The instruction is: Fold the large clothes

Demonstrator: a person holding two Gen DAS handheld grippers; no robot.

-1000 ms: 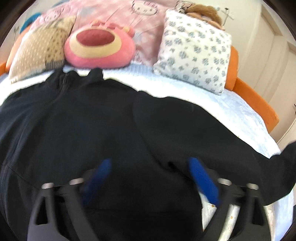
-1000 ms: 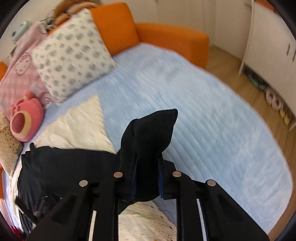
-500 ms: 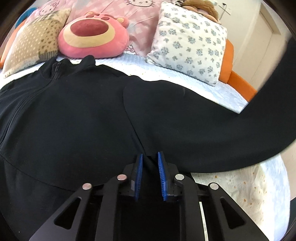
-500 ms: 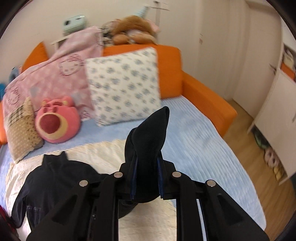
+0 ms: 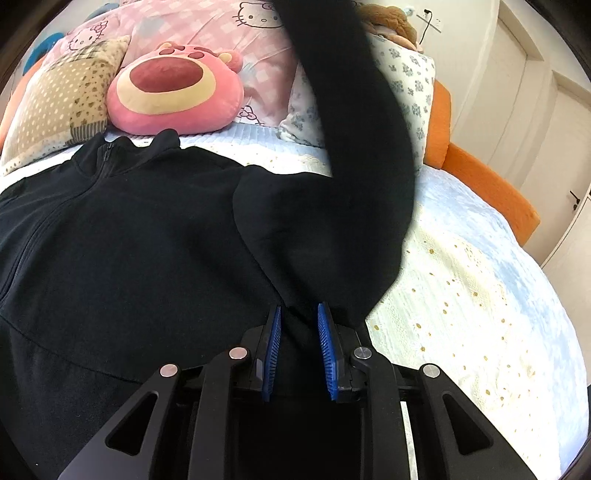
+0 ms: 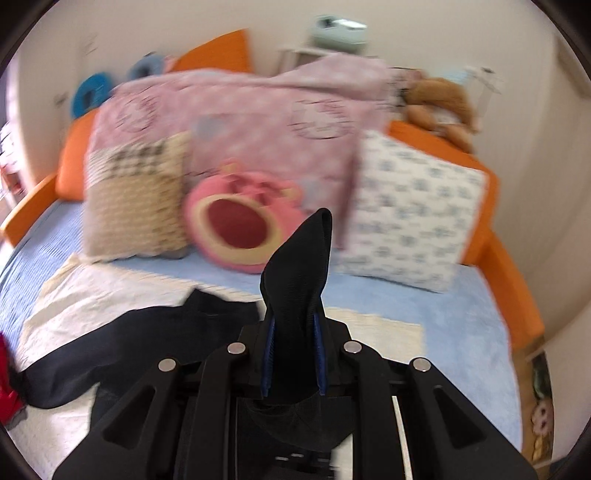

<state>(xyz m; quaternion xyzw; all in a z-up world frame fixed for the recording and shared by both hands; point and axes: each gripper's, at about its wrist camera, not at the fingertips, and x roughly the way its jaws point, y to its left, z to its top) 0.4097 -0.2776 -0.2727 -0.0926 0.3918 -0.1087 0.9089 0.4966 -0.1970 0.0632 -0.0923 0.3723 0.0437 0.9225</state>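
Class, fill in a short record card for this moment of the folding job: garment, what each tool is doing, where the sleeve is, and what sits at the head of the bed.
garment: black zip jacket, front up on the cream cover
left tool: closed on jacket fabric near the armpit; its jaws have just been closing
right tool: closed on the sleeve cuff
sleeve: lifted off the bed, arching up
head of bed: pink plush bear cushion, floral pillow, dotted beige pillow, pink cat-print blanket
bed frame: orange
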